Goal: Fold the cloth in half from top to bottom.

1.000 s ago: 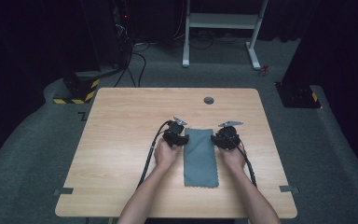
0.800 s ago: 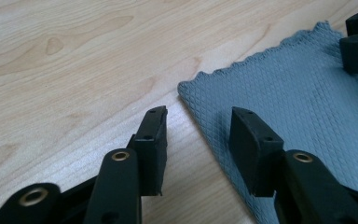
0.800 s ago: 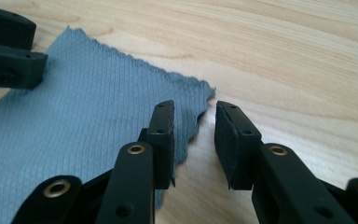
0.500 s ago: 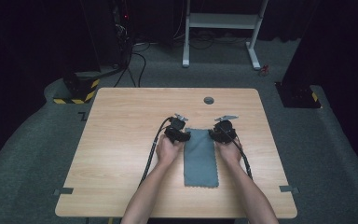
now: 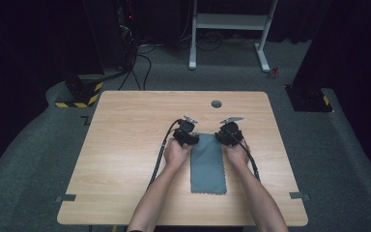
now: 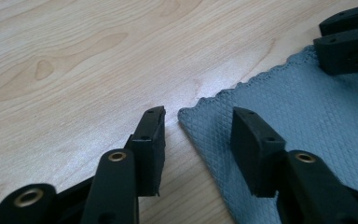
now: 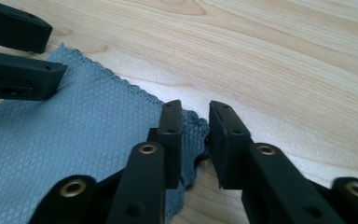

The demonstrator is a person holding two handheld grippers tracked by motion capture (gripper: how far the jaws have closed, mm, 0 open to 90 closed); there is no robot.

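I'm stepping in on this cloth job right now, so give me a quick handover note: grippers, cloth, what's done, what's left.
Left gripper: open, jaws straddling the far left corner of the grey cloth, one jaw over the cloth and one over the table; no grip yet.
Right gripper: jaws have just been closing on the far right corner, fabric bunched between them; a small gap shows, so the grip looks unfinished.
Cloth lies flat, lengthwise between the hands.
Done: both grippers placed at the far corners.
Left: probably pinch both corners, then lift or fold.

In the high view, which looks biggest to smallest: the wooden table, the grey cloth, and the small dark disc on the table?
1. The table, by far the largest.
2. The grey cloth, a long strip between the hands.
3. The dark disc, tiny, near the table's far edge.
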